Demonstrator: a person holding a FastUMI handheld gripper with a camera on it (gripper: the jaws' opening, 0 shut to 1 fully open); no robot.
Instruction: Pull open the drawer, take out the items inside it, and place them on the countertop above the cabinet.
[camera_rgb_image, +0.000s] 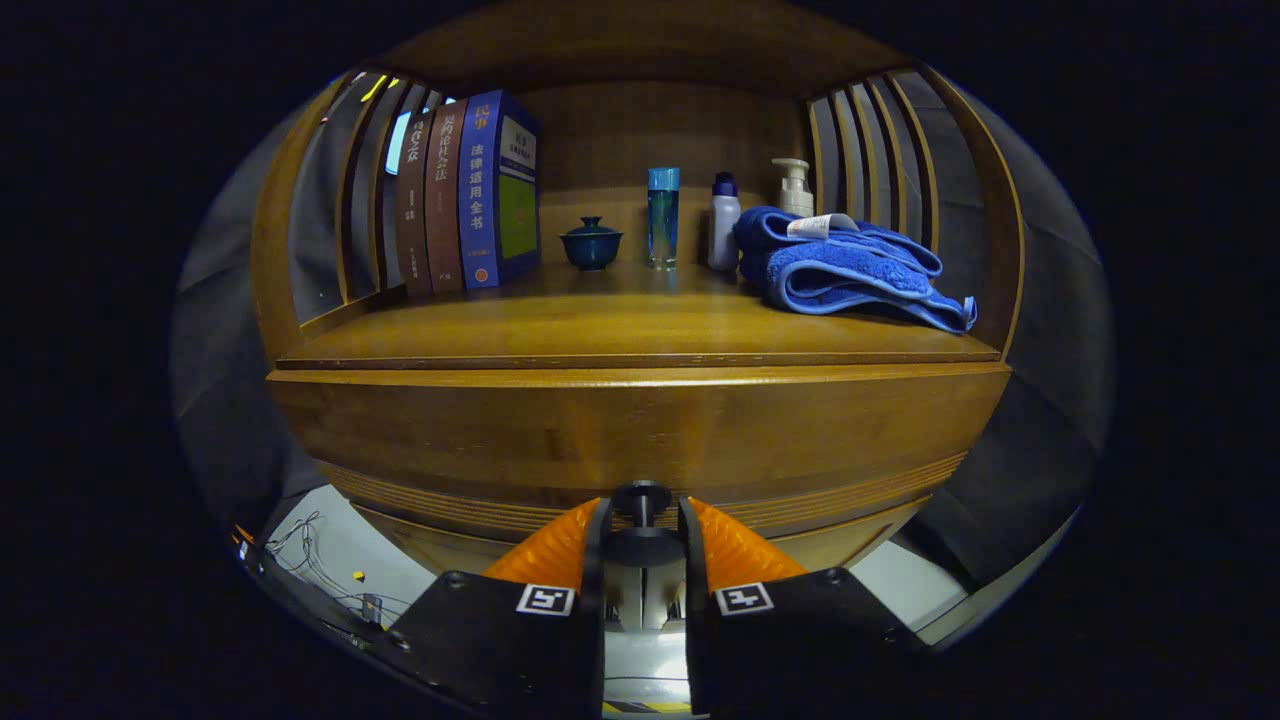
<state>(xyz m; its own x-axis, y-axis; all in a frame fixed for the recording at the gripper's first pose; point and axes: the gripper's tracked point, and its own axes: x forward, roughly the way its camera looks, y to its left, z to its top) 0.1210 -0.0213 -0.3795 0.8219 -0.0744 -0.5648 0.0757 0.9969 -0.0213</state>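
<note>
1. While the drawer (640, 430) is shut, the gripper (641, 520) sits at its dark round knob (641, 497).
2. The knob is between the two orange fingers (560, 545), and they are close on both sides of it. They look like they squeeze it.
3. Above the drawer is the wooden countertop (620, 325).
4. On it stand three books (470, 195), a little blue bowl with a lid (591, 243), a tall blue glass (662, 215), a white bottle (723, 222) and a pump bottle (795, 187).
5. A folded blue towel (850, 270) lies just beside the bottles.
</note>
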